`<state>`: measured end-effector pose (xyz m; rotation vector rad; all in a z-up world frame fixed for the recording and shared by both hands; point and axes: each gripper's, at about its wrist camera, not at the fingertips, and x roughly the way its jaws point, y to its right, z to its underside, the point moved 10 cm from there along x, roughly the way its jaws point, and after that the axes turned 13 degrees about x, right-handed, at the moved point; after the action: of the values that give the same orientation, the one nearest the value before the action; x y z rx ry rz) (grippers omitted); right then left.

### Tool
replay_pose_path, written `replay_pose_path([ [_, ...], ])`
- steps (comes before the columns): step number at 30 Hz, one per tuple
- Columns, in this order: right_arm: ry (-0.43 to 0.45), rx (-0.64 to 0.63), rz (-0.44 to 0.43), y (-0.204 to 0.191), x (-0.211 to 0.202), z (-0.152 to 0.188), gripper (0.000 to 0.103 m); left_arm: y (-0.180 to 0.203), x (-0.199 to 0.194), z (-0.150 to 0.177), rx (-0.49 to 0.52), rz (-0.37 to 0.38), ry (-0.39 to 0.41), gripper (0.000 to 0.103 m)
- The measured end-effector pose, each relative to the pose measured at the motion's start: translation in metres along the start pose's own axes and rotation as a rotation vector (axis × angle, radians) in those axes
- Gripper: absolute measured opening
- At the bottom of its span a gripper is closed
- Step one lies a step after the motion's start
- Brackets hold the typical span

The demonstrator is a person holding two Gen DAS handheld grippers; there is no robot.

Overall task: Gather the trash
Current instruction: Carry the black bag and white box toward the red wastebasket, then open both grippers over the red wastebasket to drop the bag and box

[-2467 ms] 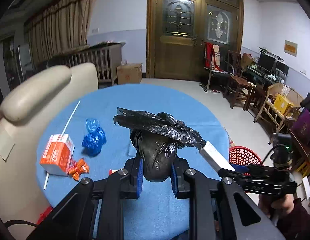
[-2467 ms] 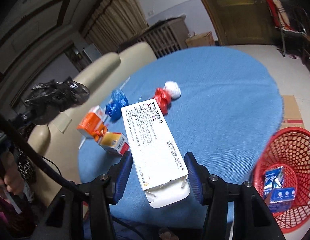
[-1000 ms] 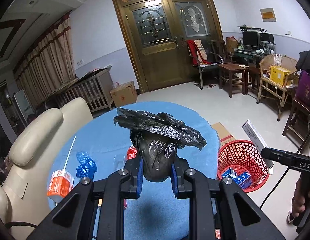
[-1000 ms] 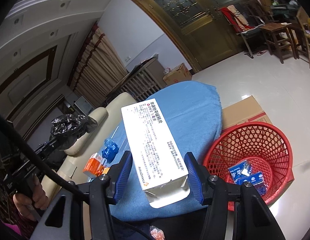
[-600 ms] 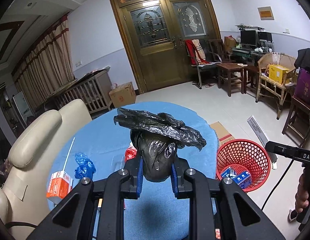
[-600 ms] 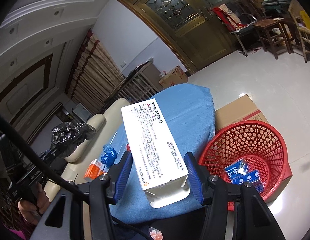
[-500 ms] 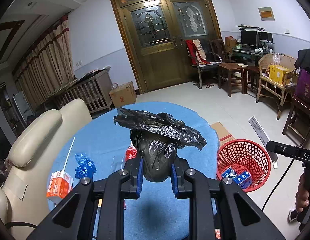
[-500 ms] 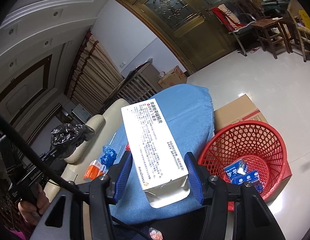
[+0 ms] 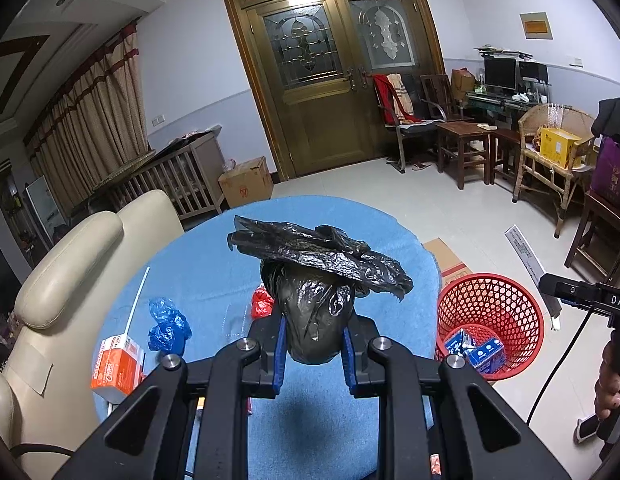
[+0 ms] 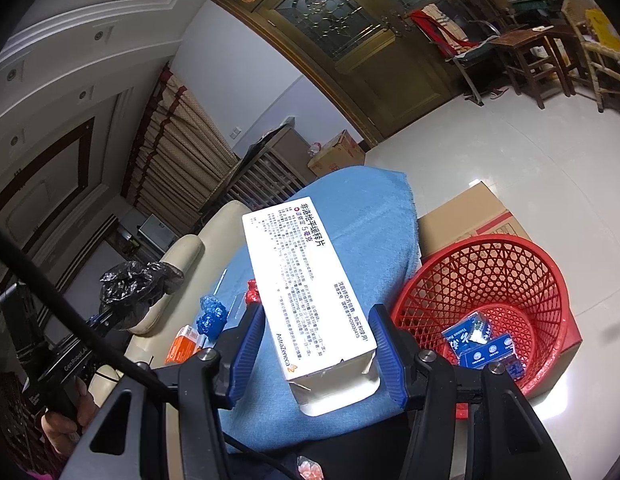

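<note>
My left gripper (image 9: 313,354) is shut on a crumpled black plastic bag (image 9: 315,292), held above the round table with a blue cloth (image 9: 214,264). My right gripper (image 10: 316,354) is shut on a long white medicine box (image 10: 306,292), which hangs just left of the red mesh basket (image 10: 490,280) on the floor. In the left wrist view the same basket (image 9: 490,316) stands right of the table with blue packets inside. On the table lie a blue wrapper (image 9: 166,326), a red wrapper (image 9: 261,303), an orange carton (image 9: 116,366) and a white straw (image 9: 136,304).
A cream leather armchair (image 9: 74,264) stands left of the table. A flat cardboard box (image 10: 466,216) lies under and behind the basket. Wooden chairs and stools (image 9: 466,148) and a wicker chair (image 9: 550,160) stand at the far right, before brown double doors (image 9: 334,92).
Over the last second both grips hold unchanged. The right view has rolled slightly, and the basket sits a little nearer the box. Since 2.5 s ago both grippers rose away from the table.
</note>
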<state>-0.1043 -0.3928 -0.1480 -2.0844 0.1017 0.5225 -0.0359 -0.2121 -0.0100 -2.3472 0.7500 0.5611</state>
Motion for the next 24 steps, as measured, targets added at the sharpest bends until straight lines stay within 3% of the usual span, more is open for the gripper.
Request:
replay_pose_path([
  [4,0.006,0.013,0.014,0.006,-0.003,-0.002,0.057,0.005,0.003,-0.002,-0.003,0.027,0.0,0.024],
  [13,0.036,0.088,0.05,0.033,-0.014,-0.01,0.058,0.048,0.03,0.0,-0.004,0.225,-0.04,0.024],
  [24,0.094,0.263,0.118,0.1,-0.024,-0.02,0.058,0.147,0.089,-0.012,0.045,0.49,-0.15,0.024],
])
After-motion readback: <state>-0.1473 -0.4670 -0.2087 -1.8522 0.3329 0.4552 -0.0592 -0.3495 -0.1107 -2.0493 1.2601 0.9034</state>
